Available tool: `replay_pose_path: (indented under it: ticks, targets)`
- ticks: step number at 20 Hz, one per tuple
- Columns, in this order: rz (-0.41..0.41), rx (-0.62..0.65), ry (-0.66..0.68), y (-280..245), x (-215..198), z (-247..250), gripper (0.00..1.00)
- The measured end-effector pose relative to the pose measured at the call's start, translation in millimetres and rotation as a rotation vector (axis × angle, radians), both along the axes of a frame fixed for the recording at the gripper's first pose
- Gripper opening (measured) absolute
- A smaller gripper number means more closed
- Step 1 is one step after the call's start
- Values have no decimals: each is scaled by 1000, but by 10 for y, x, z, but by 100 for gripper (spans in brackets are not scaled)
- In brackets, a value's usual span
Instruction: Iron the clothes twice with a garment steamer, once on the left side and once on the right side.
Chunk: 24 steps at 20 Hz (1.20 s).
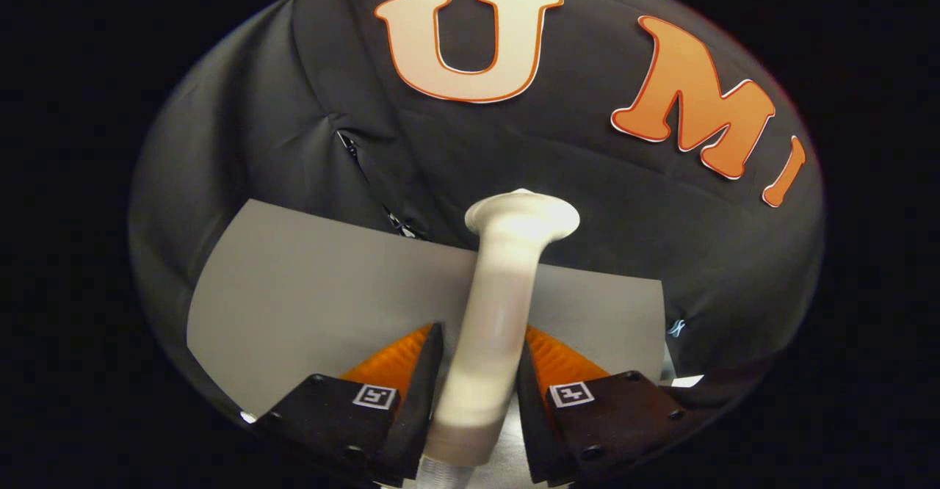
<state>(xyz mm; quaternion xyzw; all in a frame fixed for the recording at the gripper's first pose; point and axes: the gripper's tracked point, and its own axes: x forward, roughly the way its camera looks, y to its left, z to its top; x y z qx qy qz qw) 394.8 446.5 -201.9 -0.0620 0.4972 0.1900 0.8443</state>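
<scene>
Gripper view: the hand-held gripper (477,371) has its two fingers (422,386) pressed in on the handle of the garment steamer (499,305), one on the left and one on the right, pinching it firmly. The steamer is a pale, smooth tube running from between the fingers away toward the far side, where it widens into a flat, flared head (523,217). Under and beyond the fingers lies the grey tabletop (308,291), spreading left and right of the handle. The steamer's head reaches past the tabletop's far edge, set against the black cloth wall (573,158) of the booth, which wraps round behind in creased folds.
</scene>
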Motion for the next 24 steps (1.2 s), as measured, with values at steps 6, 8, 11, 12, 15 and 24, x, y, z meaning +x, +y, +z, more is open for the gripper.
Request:
replay_pose_path:
  ticks: [6, 8, 11, 12, 15, 24]
  targets:
    - [-19, 21, -100, -171, -97, 134, 44]
    - [-35, 57, -137, -200, -129, 254, 44]
    - [-41, 119, -220, -220, -160, 506, 43]
    - [-28, 139, -240, -199, -217, 570, 43]
    - [18, 187, -326, -159, -458, 807, 43]
    - [90, 385, -558, -403, -1539, 1759, 43]
